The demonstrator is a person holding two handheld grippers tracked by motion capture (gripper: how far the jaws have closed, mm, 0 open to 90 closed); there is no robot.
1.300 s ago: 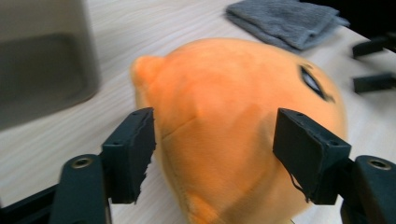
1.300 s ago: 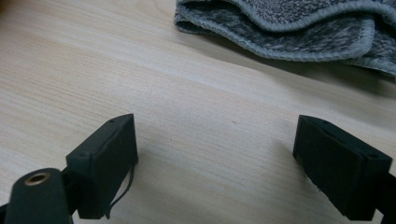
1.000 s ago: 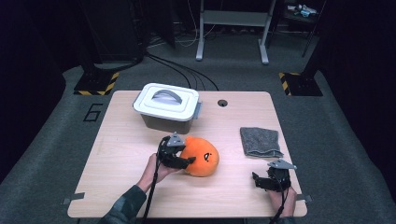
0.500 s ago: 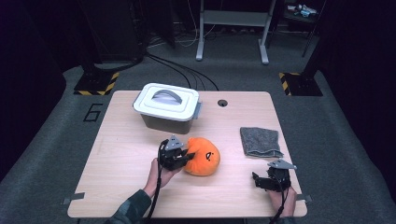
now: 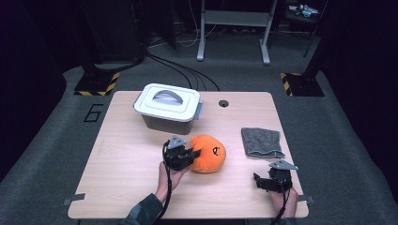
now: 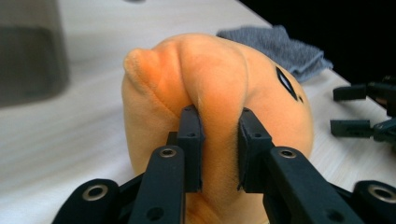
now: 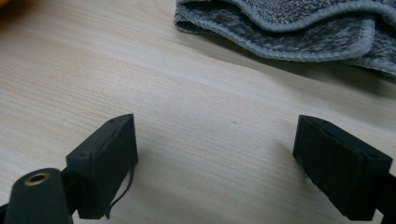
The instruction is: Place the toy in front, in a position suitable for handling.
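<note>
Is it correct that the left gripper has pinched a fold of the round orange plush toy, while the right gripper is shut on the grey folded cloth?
Not quite. The right gripper is open above bare wood of the table, short of the grey folded cloth, as the right gripper view shows. The left gripper does pinch a fold of the round orange plush toy.

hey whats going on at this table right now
A person is working with a gripper in each hand. The left gripper has just been closing and now pinches a fold of the orange plush toy in the middle of the table. The right gripper rests open on the wood near the folded grey cloth. A lidded grey box sits behind the toy.
</note>
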